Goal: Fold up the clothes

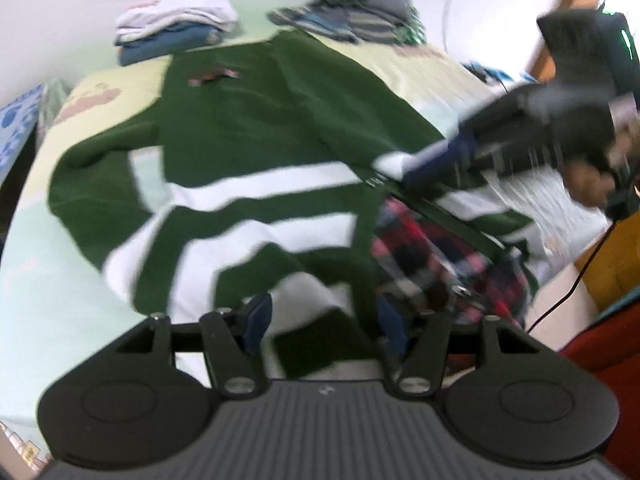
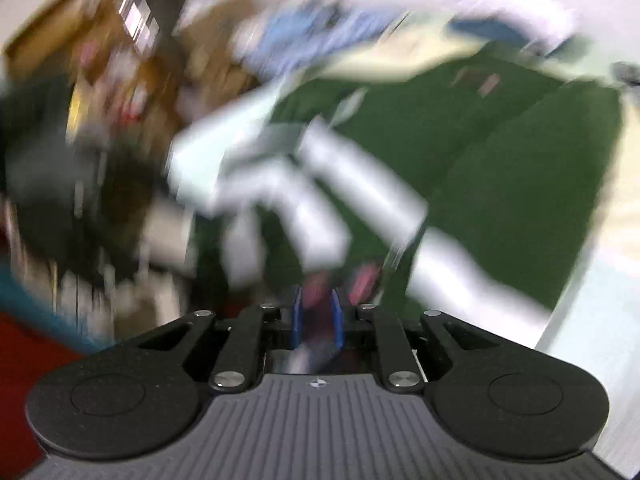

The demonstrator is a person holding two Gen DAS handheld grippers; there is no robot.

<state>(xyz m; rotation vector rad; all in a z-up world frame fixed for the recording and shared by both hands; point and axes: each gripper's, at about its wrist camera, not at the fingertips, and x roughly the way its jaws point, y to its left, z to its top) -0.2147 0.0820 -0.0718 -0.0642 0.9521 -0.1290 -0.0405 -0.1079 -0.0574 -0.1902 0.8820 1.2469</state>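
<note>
A dark green jacket (image 1: 256, 120) with white stripes lies spread across the bed, its red plaid lining (image 1: 436, 256) showing at the right edge. My left gripper (image 1: 324, 324) hovers open over the jacket's near hem, with green and white cloth between its wide-apart blue fingers (image 1: 256, 318). My right gripper (image 1: 404, 166) comes in from the right and pinches the jacket's front edge. In the heavily blurred right wrist view its blue fingers (image 2: 296, 316) sit close together on cloth of the jacket (image 2: 520, 184), and the right gripper (image 2: 317, 316) is shut.
A folded white and blue stack (image 1: 176, 28) and a pile of striped clothes (image 1: 356, 8) sit at the bed's far end. The pale yellow-green sheet (image 1: 44, 280) is bare on the left. A hand (image 1: 588, 178), a black cable (image 1: 572, 280) and wooden furniture (image 1: 616, 256) are on the right.
</note>
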